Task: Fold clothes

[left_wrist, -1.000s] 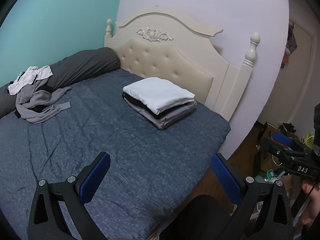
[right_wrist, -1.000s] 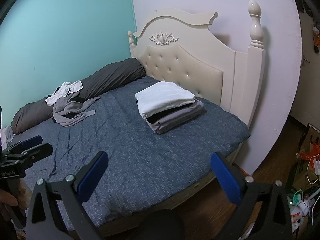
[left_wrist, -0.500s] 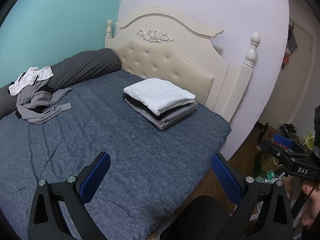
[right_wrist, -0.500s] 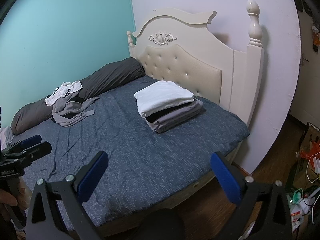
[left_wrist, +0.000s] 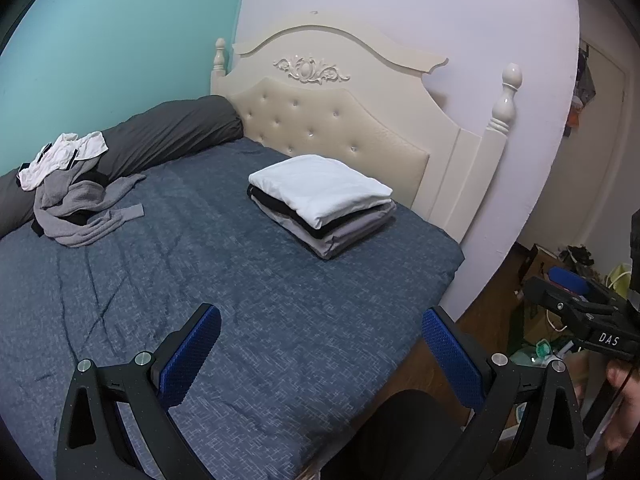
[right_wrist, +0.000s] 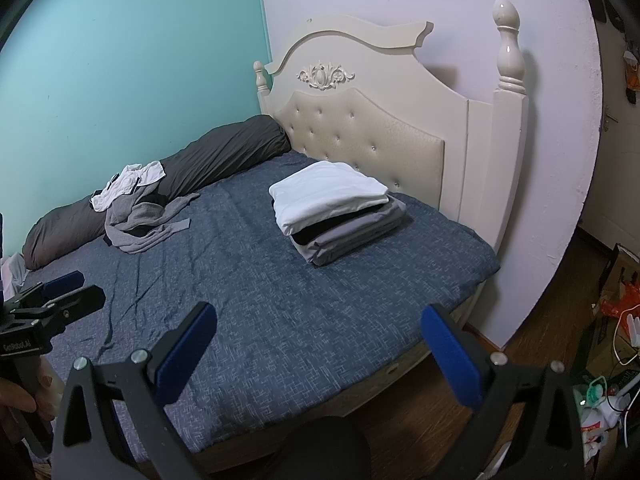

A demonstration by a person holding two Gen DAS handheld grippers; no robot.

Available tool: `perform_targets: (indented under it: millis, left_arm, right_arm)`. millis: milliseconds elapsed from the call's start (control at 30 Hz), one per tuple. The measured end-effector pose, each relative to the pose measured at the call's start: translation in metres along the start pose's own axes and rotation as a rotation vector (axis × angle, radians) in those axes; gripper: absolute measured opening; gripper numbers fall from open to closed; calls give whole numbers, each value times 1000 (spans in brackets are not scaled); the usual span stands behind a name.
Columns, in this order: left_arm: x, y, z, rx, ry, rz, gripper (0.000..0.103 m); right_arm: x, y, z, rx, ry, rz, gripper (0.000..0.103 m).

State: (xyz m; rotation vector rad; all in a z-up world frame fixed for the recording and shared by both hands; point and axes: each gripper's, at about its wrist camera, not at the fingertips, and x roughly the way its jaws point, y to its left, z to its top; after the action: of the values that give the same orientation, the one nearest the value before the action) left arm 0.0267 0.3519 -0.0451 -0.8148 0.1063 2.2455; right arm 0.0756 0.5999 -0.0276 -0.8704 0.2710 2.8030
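Observation:
A neat stack of folded clothes (left_wrist: pixel 322 204) (right_wrist: pixel 336 210), white on top of black and grey, sits on the blue bedspread (left_wrist: pixel 200 272) (right_wrist: pixel 280 300) near the headboard. A loose heap of unfolded clothes (left_wrist: pixel 76 200) (right_wrist: pixel 140 212), grey with a white piece on top, lies at the far left against a dark bolster. My left gripper (left_wrist: pixel 320 344) hangs open over the bed's near corner, holding nothing. My right gripper (right_wrist: pixel 318 340) is open too, empty, above the bed's edge. Each gripper shows at the side of the other's view, held by a hand.
A cream headboard (left_wrist: pixel 340 112) with a tall post (right_wrist: pixel 508 52) stands against the white wall. A dark bolster (left_wrist: pixel 160 136) runs along the teal wall. Boxes, bags and cables clutter the wooden floor (right_wrist: pixel 616 344) on the right.
Both views drift very slightly; the bed and clothes stay where they were. Both grippers remain open and empty.

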Motion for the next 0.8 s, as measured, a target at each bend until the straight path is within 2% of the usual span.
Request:
perform_targets:
  millis: [800]
  left_arm:
    - [2, -3, -1, 3, 4, 2, 103]
  right_arm:
    - [0, -2, 1, 6, 3, 1, 103]
